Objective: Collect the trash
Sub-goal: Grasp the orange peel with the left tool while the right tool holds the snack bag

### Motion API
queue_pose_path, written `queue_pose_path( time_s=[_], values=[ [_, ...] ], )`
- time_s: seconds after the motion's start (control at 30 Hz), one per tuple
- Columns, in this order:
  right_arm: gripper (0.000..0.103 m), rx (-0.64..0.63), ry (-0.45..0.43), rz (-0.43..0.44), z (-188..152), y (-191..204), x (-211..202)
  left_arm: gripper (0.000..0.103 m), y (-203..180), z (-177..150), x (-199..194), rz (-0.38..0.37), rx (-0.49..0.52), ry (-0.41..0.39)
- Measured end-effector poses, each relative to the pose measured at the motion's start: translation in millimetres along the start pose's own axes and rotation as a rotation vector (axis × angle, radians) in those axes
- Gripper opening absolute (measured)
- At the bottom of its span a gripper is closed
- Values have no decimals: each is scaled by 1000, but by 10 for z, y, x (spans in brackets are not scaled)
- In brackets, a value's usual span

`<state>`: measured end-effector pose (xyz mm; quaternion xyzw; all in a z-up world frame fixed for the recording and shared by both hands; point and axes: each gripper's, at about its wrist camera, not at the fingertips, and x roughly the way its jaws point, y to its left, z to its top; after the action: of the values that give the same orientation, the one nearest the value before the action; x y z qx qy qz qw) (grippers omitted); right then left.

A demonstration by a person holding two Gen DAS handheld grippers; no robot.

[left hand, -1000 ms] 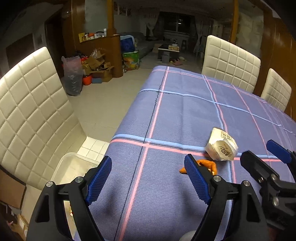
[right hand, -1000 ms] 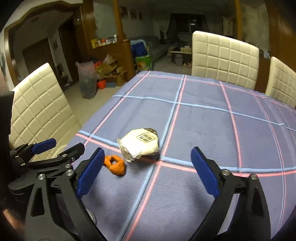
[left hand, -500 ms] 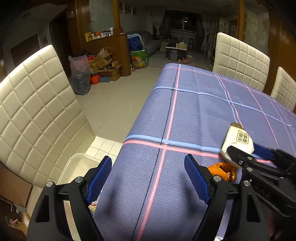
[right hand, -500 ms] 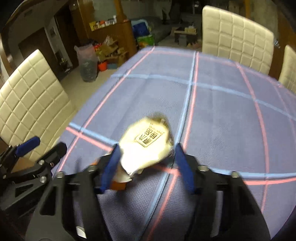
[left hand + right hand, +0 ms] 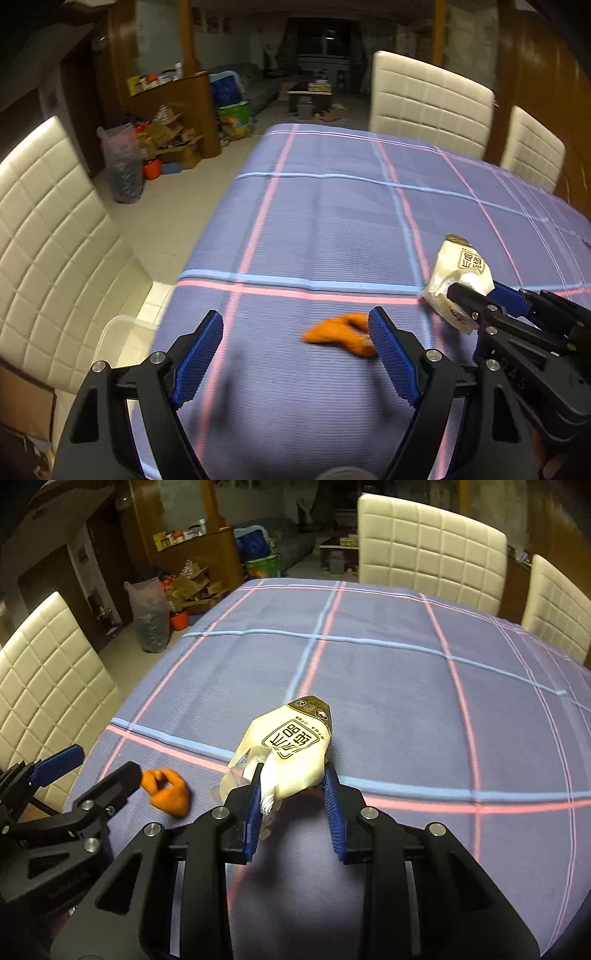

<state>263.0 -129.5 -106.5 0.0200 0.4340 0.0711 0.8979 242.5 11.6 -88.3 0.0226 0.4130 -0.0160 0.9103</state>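
Observation:
A white food wrapper (image 5: pixel 291 746) with dark print lies tilted on the blue checked tablecloth (image 5: pixel 388 686). My right gripper (image 5: pixel 293 775) is closing on its near, crumpled end, and both blue pads touch it. The left wrist view shows the same wrapper (image 5: pixel 460 267) at the right, with the right gripper (image 5: pixel 480 299) clamped on it. An orange peel (image 5: pixel 340 334) rests on the cloth just inside the right finger of my left gripper (image 5: pixel 295 317), which stands open with nothing gripped. In the right wrist view the peel (image 5: pixel 168 790) lies beside the left gripper (image 5: pixel 103 766).
A clear plastic bin (image 5: pixel 114 332) stands on the floor below the table's left edge, beside a white padded chair (image 5: pixel 48 236). Two more white chairs (image 5: pixel 428 546) stand at the far side. Bags and boxes (image 5: pixel 147 155) clutter the floor beyond.
The right gripper moved forward over the wrapper and its jaws closed from wide open onto it. The left gripper shifted right, so the orange peel now lies between its fingers.

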Motion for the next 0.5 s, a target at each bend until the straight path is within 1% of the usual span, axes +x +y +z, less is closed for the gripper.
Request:
queue_pose_path(
  time_s=[0.13,0.17,0.23,0.33,0.4,0.5],
  values=[
    [32,20,-4,-12,-50,-164,-74,79,-178,-19,100,-24,33,38],
    [32,23,-5,-16,-58,-194,-83,79,-197,-22,122,-18,34,45],
    [32,28,-3,-16,-73,-234,-83,79,-225,-39,190,-3,25,69],
    [32,36,4,-4,-102,-265,-69,79,-183,-67,280,-31,-10,109],
    [32,34,7,4,-110,-249,-57,79,-191,-75,269,-23,-3,100],
    [32,22,7,16,-115,-219,-50,79,-187,-88,263,-34,-7,96]
  ],
)
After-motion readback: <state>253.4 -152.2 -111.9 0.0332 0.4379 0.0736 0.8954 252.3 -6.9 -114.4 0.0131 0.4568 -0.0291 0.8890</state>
